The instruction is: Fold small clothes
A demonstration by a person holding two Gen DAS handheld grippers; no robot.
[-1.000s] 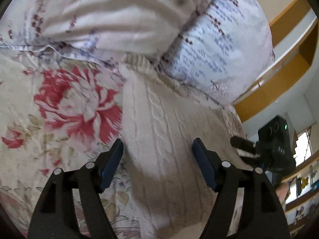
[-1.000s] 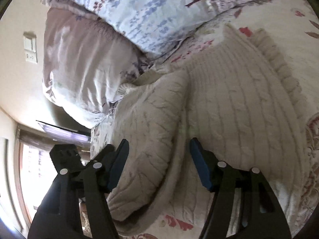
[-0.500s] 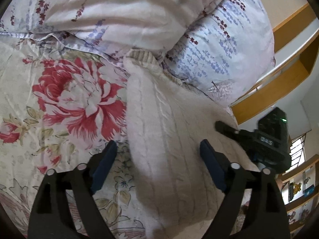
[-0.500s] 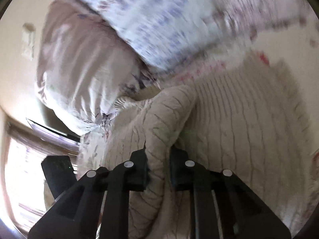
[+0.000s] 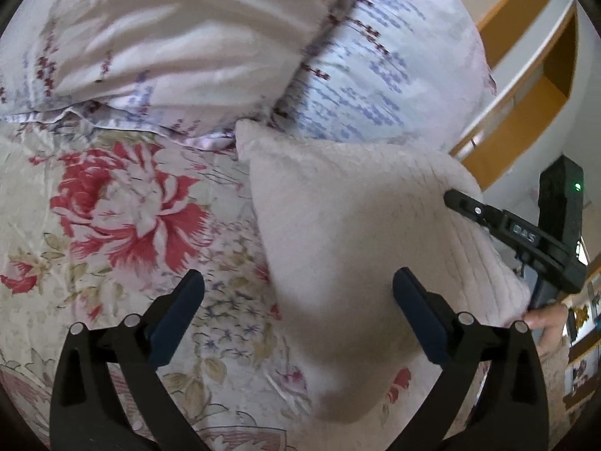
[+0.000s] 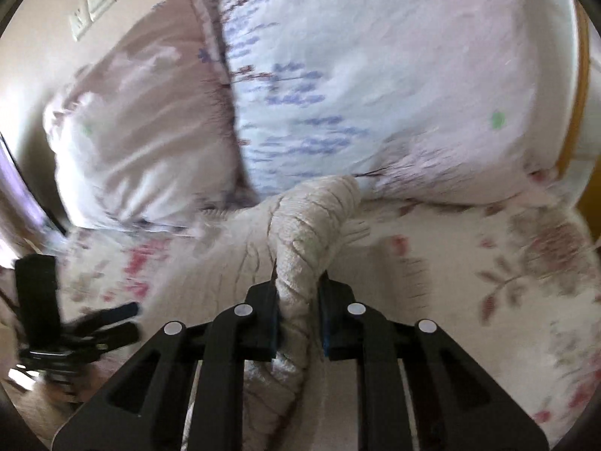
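Observation:
A cream cable-knit sweater (image 5: pixel 357 244) lies on the floral bedspread (image 5: pixel 124 206), its far end against the pillows. My left gripper (image 5: pixel 297 273) hovers over the sweater's near left edge with its jaws opening wide, the pads clear of the cloth. In the right wrist view my right gripper (image 6: pixel 298 285) is shut on a bunched fold of the sweater (image 6: pixel 311 225) and holds it up off the bed. From the left wrist view the right gripper (image 5: pixel 462 203) shows at the sweater's raised right side. The left gripper (image 6: pixel 112 319) appears blurred at lower left of the right wrist view.
Two pillows close off the head of the bed, a pale pink one (image 5: pixel 169 37) and a lavender-print one (image 5: pixel 375 75). Wooden shelving (image 5: pixel 526 75) stands to the right. A wall switch (image 6: pixel 95 3) is on the wall behind. A hand (image 5: pixel 548 319) holds the right gripper.
My right gripper closed on a fold of the sweater and lifted it, raising the sweater's right side. My left gripper's jaws spread wider and it drew back a little.

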